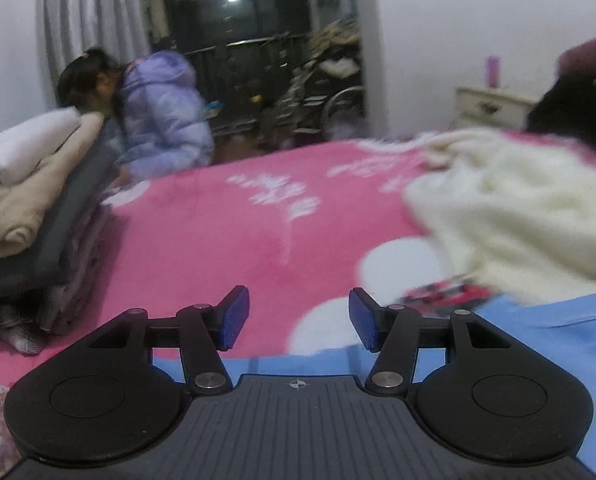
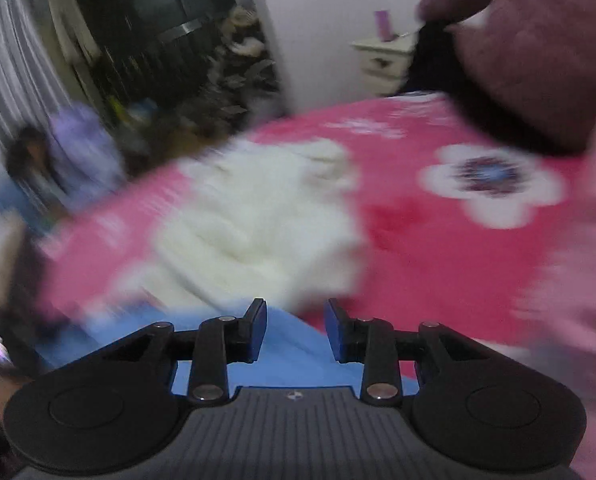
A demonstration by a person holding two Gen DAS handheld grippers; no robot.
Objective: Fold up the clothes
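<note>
Cream garment [image 1: 518,216] crumpled on pink blanket [image 1: 225,240]; folded stack [image 1: 29,216] left.

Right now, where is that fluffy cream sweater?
The cream sweater lies crumpled on the pink bedspread, at the right in the left wrist view, opposite the stack of folded clothes at the left edge.

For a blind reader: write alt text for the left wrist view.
An open left gripper, holding nothing, hangs over a pink bedspread. A cream sweater lies crumpled at right, a stack of folded clothes sits at left.
</note>
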